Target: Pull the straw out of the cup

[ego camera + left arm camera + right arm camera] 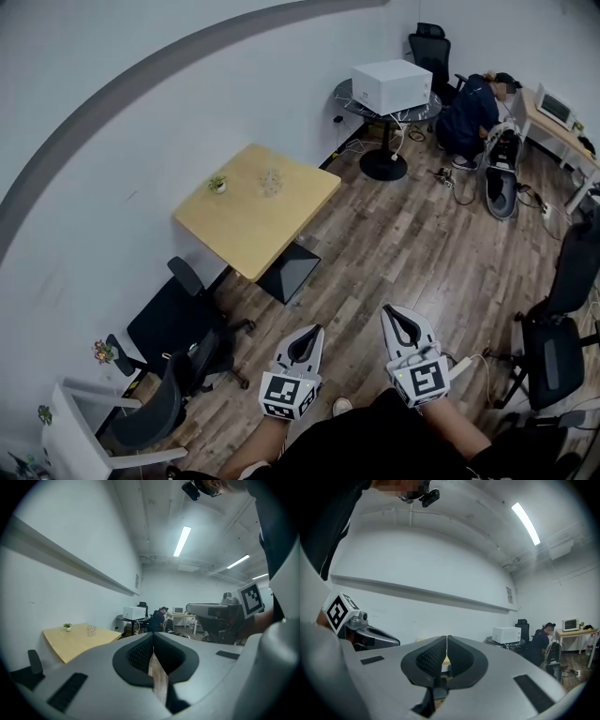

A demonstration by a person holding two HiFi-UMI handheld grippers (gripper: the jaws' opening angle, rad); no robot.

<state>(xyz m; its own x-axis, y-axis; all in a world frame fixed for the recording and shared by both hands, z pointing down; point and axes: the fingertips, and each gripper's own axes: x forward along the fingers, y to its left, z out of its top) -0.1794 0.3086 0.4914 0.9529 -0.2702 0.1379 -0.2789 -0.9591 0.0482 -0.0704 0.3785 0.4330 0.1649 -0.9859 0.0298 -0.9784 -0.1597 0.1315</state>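
The left gripper [314,329] and right gripper [390,310] are hanging clenched and empty above the floor [412,234] — the cup [271,181] is sitting on the table [251,225] at eleven o'clock.

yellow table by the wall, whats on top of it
On the table stand a small potted plant and a clear cup. Any straw inside is too small to see.

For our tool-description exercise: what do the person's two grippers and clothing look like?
The left gripper and right gripper are pale grey, pointed plastic shells with black ribbed fingers; each carries a white cube with black square markers. The person wears black clothing.
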